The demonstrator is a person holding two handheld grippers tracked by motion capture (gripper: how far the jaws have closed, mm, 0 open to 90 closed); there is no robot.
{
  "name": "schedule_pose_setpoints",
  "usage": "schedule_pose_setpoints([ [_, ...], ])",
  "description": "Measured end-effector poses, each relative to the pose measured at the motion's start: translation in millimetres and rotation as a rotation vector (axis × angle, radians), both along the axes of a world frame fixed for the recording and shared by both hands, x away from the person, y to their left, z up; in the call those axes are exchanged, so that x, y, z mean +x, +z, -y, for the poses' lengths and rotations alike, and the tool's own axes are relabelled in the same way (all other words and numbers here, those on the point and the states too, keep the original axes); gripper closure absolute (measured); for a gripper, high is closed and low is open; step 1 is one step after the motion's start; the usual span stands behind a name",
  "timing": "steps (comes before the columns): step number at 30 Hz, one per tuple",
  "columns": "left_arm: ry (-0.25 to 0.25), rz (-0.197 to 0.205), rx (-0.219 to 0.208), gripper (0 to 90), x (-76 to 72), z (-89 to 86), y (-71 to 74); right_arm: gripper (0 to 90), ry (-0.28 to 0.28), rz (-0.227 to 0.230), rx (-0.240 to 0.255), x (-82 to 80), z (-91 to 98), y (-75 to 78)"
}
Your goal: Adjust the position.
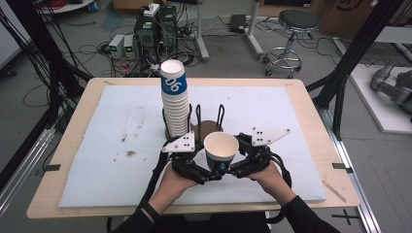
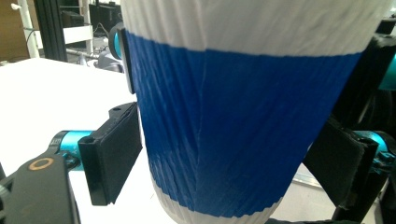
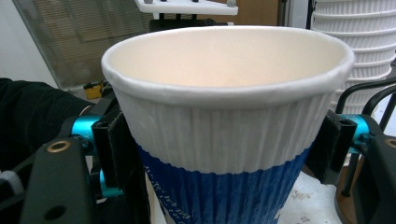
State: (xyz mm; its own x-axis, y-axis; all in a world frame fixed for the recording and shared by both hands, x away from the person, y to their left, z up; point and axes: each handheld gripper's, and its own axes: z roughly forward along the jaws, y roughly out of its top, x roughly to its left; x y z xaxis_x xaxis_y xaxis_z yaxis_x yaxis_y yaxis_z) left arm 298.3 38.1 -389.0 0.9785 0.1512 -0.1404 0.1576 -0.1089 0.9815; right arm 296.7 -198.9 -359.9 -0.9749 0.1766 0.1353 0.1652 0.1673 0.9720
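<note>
White mat [image 1: 121,145] covers wooden table [image 1: 58,194].

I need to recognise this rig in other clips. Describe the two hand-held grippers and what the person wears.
The left hand-held gripper and right hand-held gripper are black linkage frames with flat black pads, teal fittings and brass-coloured pivots. Each carries a white three-cornered plate with black dots. Black cables trail back from them. The person wears black sleeves and a dark wristband.
</note>
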Motion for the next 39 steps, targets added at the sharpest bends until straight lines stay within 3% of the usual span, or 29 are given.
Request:
schedule_pose_setpoints([
  [7, -0.008, 0.009, -0.005, 26.7, -1.3, -0.9, 0.3, 24.2, -0.003, 0.003, -0.004, -0.2, -1.5, -1.4],
  [21, -0.008, 0.017, 0.001, 27.3, -1.9, -0.8, -0.6, 20.8, -0.002, -0.001, -0.008, -0.5, -1.0, -1.0],
  [28, -0.004, 0.017, 0.011, 27.4, -1.2, -1.5, -2.7, 18.6, -0.010, -0.013, 0.035, 0.5, 2.7, 5.1],
  [39, 0.009, 0.029, 0.019, 24.4, -1.3, -2.2, -1.6, 21.3, -0.021, 0.019, 0.026, -0.1, 3.6, 5.8],
])
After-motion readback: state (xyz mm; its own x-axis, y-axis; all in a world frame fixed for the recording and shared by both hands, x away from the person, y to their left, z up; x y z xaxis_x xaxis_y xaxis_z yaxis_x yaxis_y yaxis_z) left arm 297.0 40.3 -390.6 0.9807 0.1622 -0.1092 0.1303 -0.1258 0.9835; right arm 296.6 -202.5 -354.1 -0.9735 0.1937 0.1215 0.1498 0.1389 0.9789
